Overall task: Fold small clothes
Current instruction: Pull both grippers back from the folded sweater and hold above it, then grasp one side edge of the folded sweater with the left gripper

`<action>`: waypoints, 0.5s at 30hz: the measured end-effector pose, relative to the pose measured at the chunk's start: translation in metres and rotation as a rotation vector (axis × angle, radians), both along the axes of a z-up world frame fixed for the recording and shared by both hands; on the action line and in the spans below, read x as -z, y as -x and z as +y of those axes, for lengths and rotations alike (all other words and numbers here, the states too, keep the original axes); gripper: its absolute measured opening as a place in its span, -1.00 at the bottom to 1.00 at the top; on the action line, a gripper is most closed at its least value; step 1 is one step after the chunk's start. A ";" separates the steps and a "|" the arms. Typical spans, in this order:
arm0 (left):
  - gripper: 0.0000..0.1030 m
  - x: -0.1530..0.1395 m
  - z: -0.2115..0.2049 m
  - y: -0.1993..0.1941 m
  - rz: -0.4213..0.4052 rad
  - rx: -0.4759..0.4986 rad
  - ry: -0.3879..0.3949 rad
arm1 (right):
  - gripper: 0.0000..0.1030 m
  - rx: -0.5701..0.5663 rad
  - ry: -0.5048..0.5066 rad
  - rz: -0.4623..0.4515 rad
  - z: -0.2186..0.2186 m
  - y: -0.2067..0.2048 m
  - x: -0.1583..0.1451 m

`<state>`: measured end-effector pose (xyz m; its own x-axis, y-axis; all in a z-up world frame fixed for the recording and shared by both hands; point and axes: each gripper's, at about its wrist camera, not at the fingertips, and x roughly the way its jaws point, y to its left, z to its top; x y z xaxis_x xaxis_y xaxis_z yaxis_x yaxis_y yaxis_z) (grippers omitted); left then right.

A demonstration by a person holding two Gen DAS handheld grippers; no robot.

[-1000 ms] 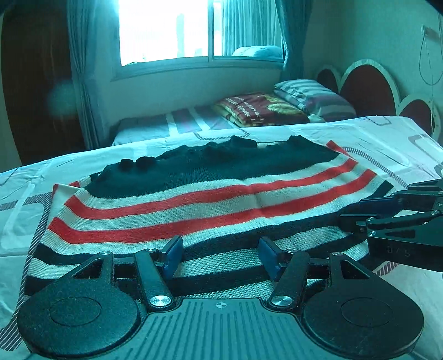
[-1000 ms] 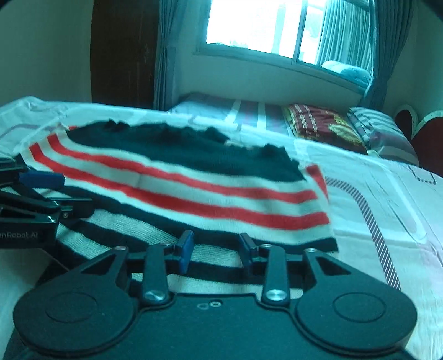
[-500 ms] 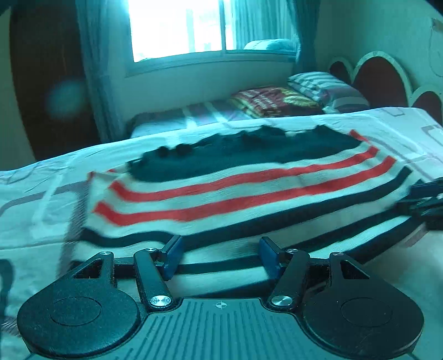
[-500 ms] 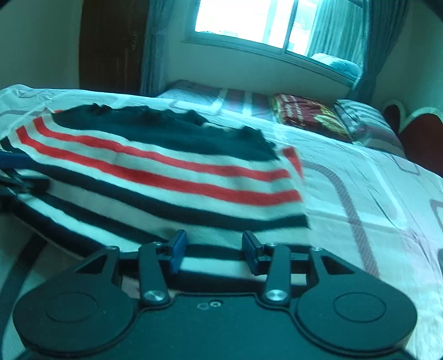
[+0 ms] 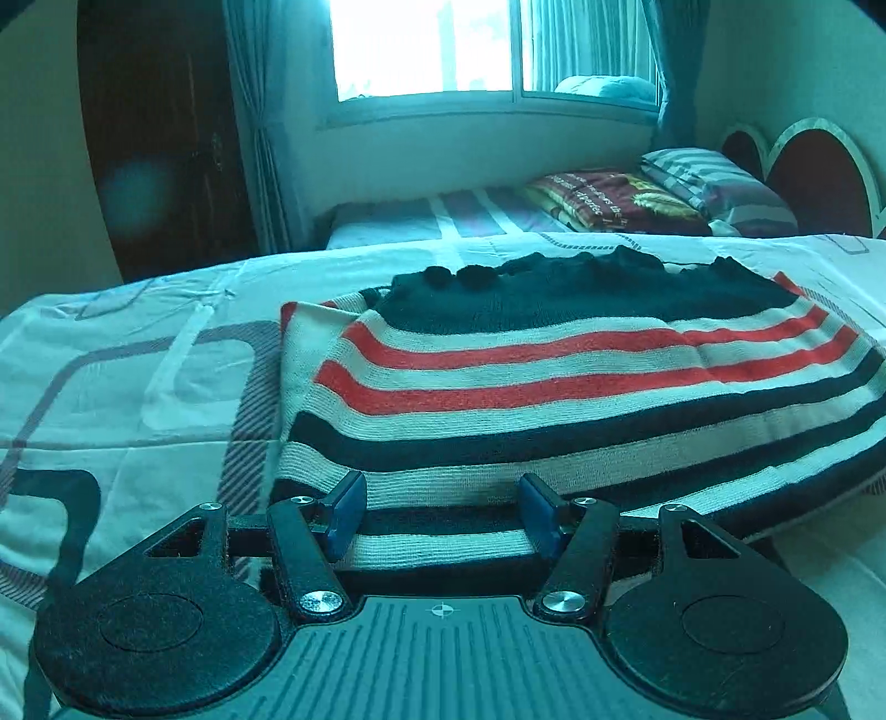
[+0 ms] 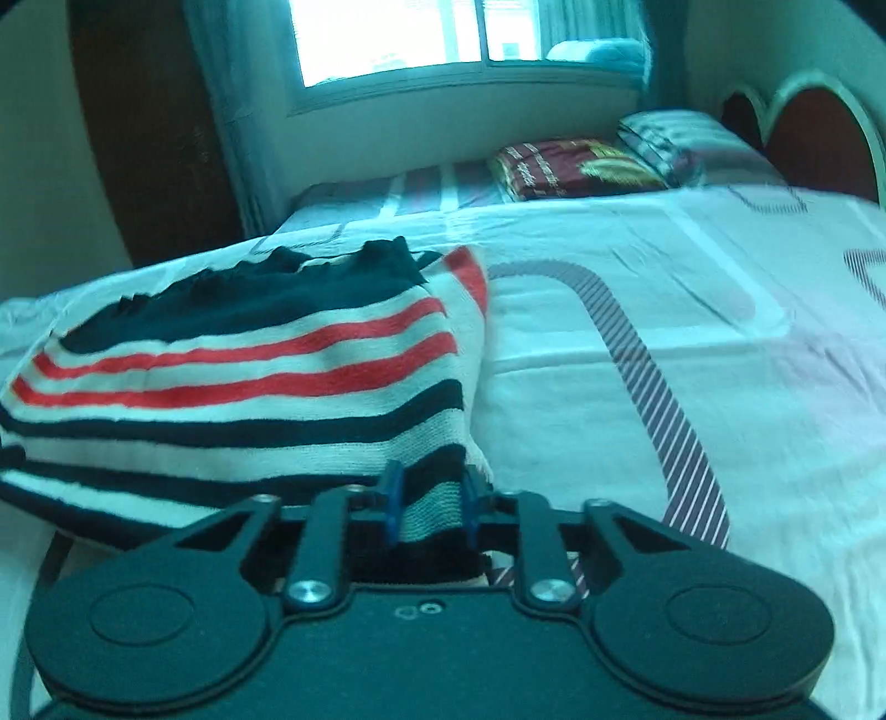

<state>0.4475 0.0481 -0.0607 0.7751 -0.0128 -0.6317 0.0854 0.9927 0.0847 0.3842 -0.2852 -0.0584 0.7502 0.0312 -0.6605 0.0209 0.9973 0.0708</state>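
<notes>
Left wrist: sweater (image 5: pixel 554 387) apparently crosswise, collar away.

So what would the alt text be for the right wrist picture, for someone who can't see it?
A black two-finger gripper pinches the near edge of a striped knit sweater in red, white and dark bands, lying on a patterned bedsheet. Behind are pillows, a bright window and a curved headboard.

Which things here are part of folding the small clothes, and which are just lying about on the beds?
Part of the job:
- striped knit garment
- right gripper, shut on the garment's near edge
- left gripper, jaws apart, the garment's edge between them
- patterned bed sheet under the garment

Just lying about:
- dark red folded blanket
- striped pillow
</notes>
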 end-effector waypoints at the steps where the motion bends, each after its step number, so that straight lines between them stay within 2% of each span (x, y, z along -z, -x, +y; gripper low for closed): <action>1: 0.17 0.001 0.001 0.001 -0.003 -0.002 0.002 | -0.87 0.008 -0.013 -0.003 -0.003 0.002 -0.002; 4: 0.17 0.005 0.006 0.001 -0.002 0.004 0.021 | -0.88 0.036 -0.035 0.021 -0.009 0.014 0.001; 8: 0.17 0.005 0.005 -0.001 0.010 0.018 0.001 | -0.85 0.056 -0.010 0.028 -0.005 0.013 0.013; 9: 0.17 0.004 0.005 -0.001 0.015 0.020 -0.002 | -0.78 0.055 -0.008 0.029 -0.003 0.011 0.011; 11: 0.18 -0.001 0.004 0.000 0.012 0.018 -0.011 | -0.56 0.073 -0.008 -0.019 -0.003 0.016 0.000; 15: 0.18 -0.005 0.004 0.007 0.011 0.013 -0.017 | -0.53 0.054 -0.038 -0.089 -0.002 0.026 -0.018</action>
<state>0.4402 0.0518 -0.0558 0.7682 -0.0120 -0.6401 0.0995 0.9899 0.1008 0.3580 -0.2876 -0.0405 0.8073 0.0134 -0.5900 0.0659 0.9914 0.1127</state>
